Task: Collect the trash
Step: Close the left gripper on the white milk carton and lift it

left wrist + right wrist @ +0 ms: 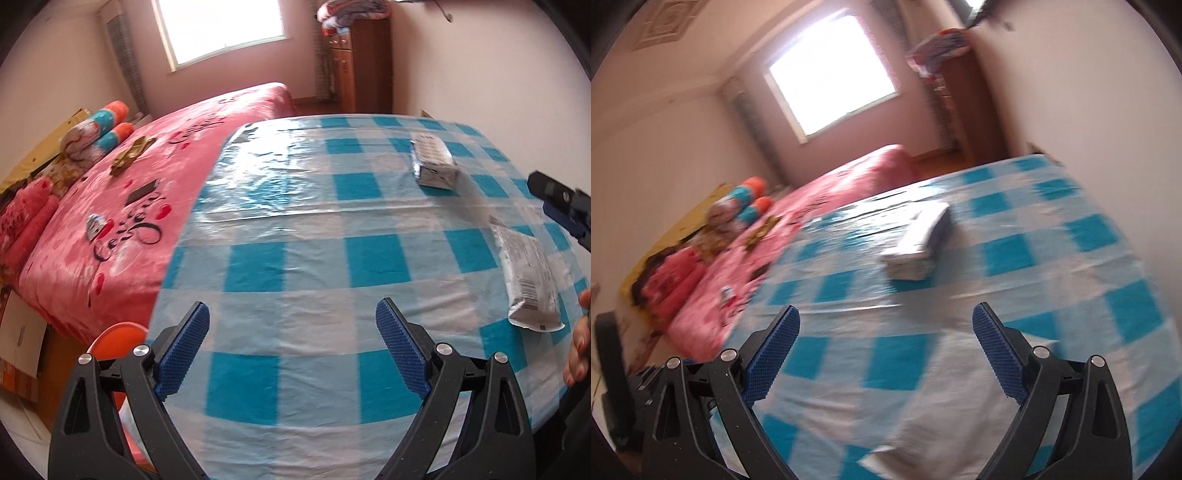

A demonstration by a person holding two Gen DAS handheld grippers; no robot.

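Two silvery white wrappers lie on the table's blue and white checked cloth (314, 258). In the left wrist view one wrapper (436, 164) is at the far right and a longer wrapper (528, 273) lies near the right edge. My left gripper (293, 314) hovers open over bare cloth, well short of both. One of the right gripper's fingers (554, 195) pokes in at the right, above the longer wrapper. The right wrist view is blurred. It shows my right gripper (886, 310) open and empty, with a wrapper (919, 240) ahead of it.
A bed with a pink cover (147, 184) stands against the table's left side, with a small wrapper (95, 225), a dark flat object (142, 192) and rolled bedding on it. An orange stool (118, 339) sits below the table's left edge. A hand (580, 350) shows at the right. A wooden cabinet (365, 62) stands at the back.
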